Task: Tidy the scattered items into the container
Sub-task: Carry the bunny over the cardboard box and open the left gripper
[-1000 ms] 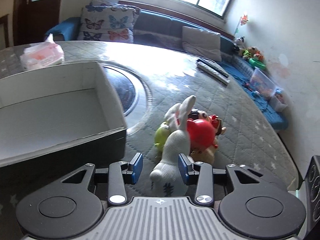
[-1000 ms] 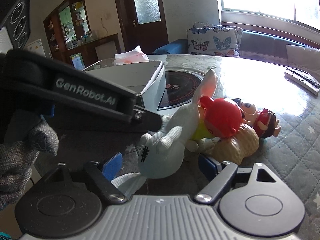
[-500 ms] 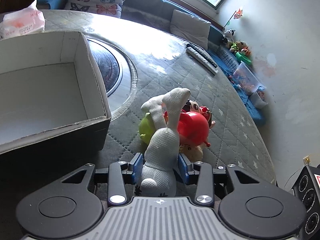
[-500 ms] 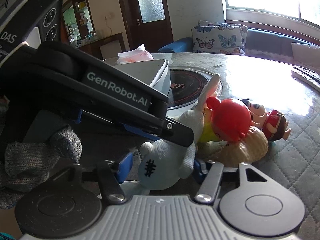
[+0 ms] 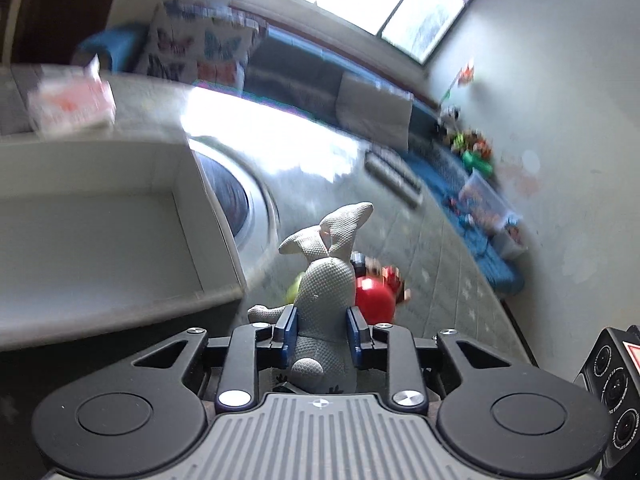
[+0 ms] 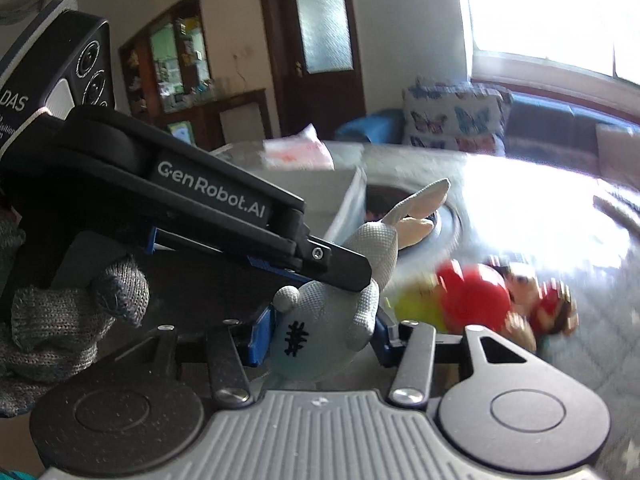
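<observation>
Both grippers, left gripper and right gripper, have jaws clamped on the soft, light grey knitted rabbit toy, squeezing its squashy body, lifted just beside the open white-lined cardboard box above the quilted tabletop.

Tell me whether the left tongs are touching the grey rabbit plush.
Touching. The left wrist view shows the left tongs shut on the grey rabbit plush: both blue pads press into its body, with no gap on either side.
</observation>
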### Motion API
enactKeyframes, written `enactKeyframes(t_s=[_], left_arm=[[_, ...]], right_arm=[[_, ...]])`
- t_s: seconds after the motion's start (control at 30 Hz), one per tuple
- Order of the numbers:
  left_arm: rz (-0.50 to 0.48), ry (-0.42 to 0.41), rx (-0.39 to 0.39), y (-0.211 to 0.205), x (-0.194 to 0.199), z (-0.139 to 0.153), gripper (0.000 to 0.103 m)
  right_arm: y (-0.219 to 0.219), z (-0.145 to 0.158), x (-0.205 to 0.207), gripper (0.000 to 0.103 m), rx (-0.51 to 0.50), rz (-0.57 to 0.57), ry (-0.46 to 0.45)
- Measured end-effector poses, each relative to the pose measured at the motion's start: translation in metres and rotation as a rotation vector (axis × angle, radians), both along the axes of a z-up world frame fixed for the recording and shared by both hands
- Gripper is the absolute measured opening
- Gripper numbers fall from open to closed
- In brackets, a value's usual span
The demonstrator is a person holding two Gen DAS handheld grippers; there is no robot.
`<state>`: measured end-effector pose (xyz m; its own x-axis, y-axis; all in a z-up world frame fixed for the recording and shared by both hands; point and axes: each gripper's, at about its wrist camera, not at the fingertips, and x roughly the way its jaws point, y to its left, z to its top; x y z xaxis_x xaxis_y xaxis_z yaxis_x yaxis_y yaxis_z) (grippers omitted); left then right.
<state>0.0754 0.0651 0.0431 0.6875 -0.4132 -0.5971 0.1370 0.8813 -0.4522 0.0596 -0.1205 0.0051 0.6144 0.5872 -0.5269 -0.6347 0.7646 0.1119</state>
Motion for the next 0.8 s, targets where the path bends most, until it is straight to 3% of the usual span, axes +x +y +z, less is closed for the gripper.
enactKeyframes(t_s=[0.2, 0.4, 0.57, 0.67, 0.8], left_arm=[[0.094, -0.135, 0.037, 0.032, -0.003, 0.037, 0.028], [0.188, -0.222, 0.127, 0.063, 0.007, 0.065, 0.026], [0.276, -0.267, 0.21, 0.092, 0.016, 0.067, 0.025], [0.3, -0.248, 0.281, 0.102, 0.028, 0.057, 0.025], [0.337, -0.141, 0.232, 0.118, 0.039, 0.031, 0.024]], right_arm=[[0.036, 0.031, 0.016, 0.05, 0.016, 0.075, -0.116], [0.09, 0.054, 0.04, 0.051, 0.026, 0.137, -0.195], [0.127, 0.056, 0.056, 0.051, 0.019, 0.165, -0.187], [0.145, 0.052, 0.065, 0.051, 0.001, 0.174, -0.147], [0.157, 0.039, 0.07, 0.051, -0.024, 0.184, -0.1]])
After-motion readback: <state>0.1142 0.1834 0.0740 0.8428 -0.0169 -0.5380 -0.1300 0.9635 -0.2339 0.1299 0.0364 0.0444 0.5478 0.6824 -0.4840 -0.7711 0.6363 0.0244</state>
